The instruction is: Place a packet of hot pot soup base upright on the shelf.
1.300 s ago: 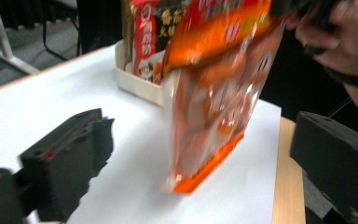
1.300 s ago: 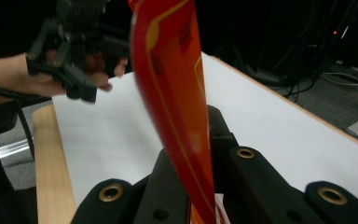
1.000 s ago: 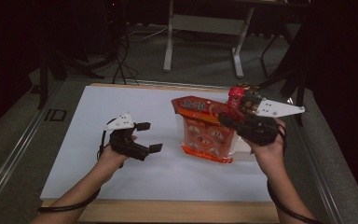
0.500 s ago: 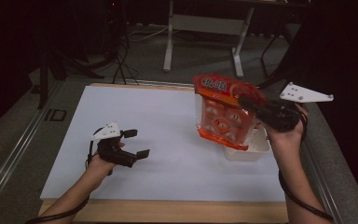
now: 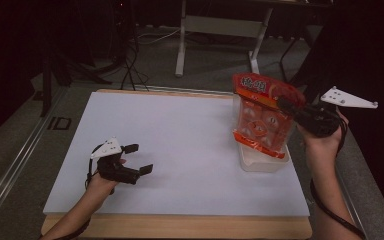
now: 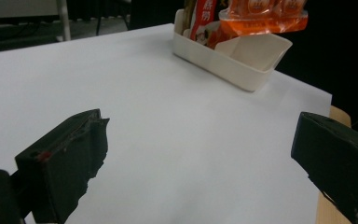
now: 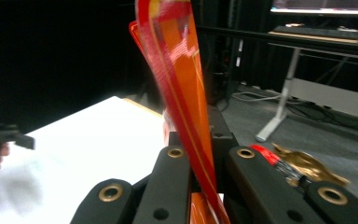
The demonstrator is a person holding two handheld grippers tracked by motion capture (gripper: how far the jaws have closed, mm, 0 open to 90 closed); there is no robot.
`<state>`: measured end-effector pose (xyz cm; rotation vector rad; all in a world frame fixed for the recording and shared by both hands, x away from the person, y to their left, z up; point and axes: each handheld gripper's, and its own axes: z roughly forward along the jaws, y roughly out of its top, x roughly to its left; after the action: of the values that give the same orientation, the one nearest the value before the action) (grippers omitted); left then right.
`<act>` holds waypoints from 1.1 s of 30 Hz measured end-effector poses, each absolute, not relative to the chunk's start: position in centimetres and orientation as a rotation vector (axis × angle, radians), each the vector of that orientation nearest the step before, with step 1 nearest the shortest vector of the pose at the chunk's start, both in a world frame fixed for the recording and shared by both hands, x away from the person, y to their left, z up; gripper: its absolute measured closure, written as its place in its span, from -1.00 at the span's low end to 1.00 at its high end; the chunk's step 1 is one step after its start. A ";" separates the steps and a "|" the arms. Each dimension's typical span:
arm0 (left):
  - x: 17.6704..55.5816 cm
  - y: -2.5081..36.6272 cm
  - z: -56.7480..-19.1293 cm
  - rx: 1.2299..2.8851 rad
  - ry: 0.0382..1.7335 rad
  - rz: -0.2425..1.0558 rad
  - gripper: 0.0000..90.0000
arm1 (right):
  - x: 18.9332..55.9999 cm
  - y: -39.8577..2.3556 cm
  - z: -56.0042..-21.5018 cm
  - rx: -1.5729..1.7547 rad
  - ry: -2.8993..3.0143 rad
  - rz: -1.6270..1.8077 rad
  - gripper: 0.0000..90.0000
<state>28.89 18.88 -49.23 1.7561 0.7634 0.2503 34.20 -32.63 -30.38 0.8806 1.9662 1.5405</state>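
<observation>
- My right gripper (image 5: 286, 106) is clamped on the top seam of a glossy orange-and-red plastic snack bag (image 5: 262, 117); in the right gripper view the jaws are closed on that thin edge (image 7: 186, 107).
- The bag hangs in the air directly above a shallow white plastic tray (image 5: 265, 161) at the right side of the white table sheet (image 5: 180, 145), its lower edge just over the tray.
- I judge it light and floppy: thin, slick film with small round pieces inside that would shift and could crush.
- The flat sealed strip at the top seems the safest hold; the belly would slip or dent.
- Its long axis runs roughly vertical, tilted, with the printed top up and toward me.
- My left gripper (image 5: 137, 160) sits low over the sheet at the left, jaws wide apart, holding nothing.
</observation>
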 end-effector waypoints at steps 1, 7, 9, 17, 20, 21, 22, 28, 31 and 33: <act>28.9 18.9 -49.2 1.756 0.763 0.250 -0.94 | 34.2 -32.6 -30.4 0.881 1.966 1.540 1.00; 28.3 18.9 -49.9 1.773 0.759 0.227 -0.94 | 34.9 -34.2 -31.7 0.951 1.938 1.523 1.00; 28.3 19.0 -50.0 1.757 0.763 0.222 -0.94 | 35.1 -34.5 -32.2 0.969 1.937 1.526 1.00; 28.5 19.5 -50.3 1.745 0.799 0.227 -0.94 | 35.8 -35.0 -34.0 1.013 1.955 1.532 1.00; 28.5 19.6 -50.3 1.743 0.803 0.223 -0.94 | 35.8 -35.1 -34.3 1.018 1.953 1.530 1.00; 28.5 19.6 -50.4 1.742 0.803 0.224 -0.94 | 35.8 -35.3 -34.5 1.038 1.953 1.543 1.00; 28.5 19.6 -50.4 1.742 0.802 0.223 -0.94 | 35.9 -35.4 -34.6 1.041 1.955 1.551 1.00; 28.6 19.7 -50.6 1.743 0.809 0.216 -0.94 | 36.0 -35.7 -35.8 1.075 1.971 1.538 1.00; 28.7 19.7 -50.7 1.745 0.806 0.216 -0.94 | 36.2 -35.8 -36.6 1.103 1.977 1.555 1.00; 28.7 19.7 -50.7 1.741 0.808 0.214 -0.94 | 36.3 -35.8 -37.1 1.118 1.985 1.554 1.00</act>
<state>28.73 19.74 -50.75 1.7410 0.8079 0.2135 36.27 -35.82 -37.12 1.1183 1.9849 1.5542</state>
